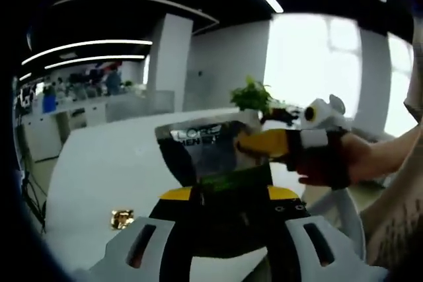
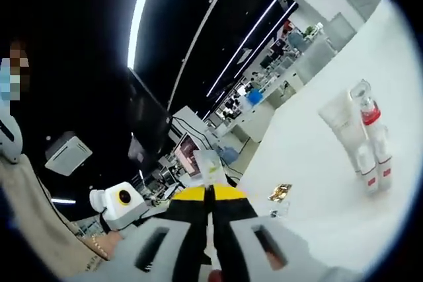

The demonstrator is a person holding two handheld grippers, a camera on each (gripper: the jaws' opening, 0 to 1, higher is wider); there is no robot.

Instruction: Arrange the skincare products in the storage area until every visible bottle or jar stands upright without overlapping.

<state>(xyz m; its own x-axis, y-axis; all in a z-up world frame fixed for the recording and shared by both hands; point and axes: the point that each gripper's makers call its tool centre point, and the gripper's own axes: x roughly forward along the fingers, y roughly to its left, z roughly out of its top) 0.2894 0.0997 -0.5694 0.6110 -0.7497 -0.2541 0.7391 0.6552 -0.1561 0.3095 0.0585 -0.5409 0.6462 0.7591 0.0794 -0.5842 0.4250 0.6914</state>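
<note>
A silver-and-black tube (image 1: 205, 146) with a green band and pale lettering is held up over the white table (image 1: 99, 170). My left gripper (image 1: 230, 195) has its yellow-tipped jaws on either side of the tube's dark lower body, which fills the gap between them. My right gripper (image 1: 261, 143), held by a gloved hand (image 1: 330, 160), comes in from the right and pinches the tube's flat upper end. In the right gripper view, my right gripper (image 2: 210, 193) is shut on that thin edge of the tube (image 2: 209, 166). Far off on the table stand a white tube (image 2: 340, 120), a clear bottle with a red band (image 2: 367, 107) and small white tubes (image 2: 375, 163).
A small gold item (image 1: 122, 218) (image 2: 281, 191) lies on the table. A green plant (image 1: 251, 94) stands at the table's far side. Desks and monitors line the office beyond. A person's sleeve (image 2: 33, 216) shows at the left.
</note>
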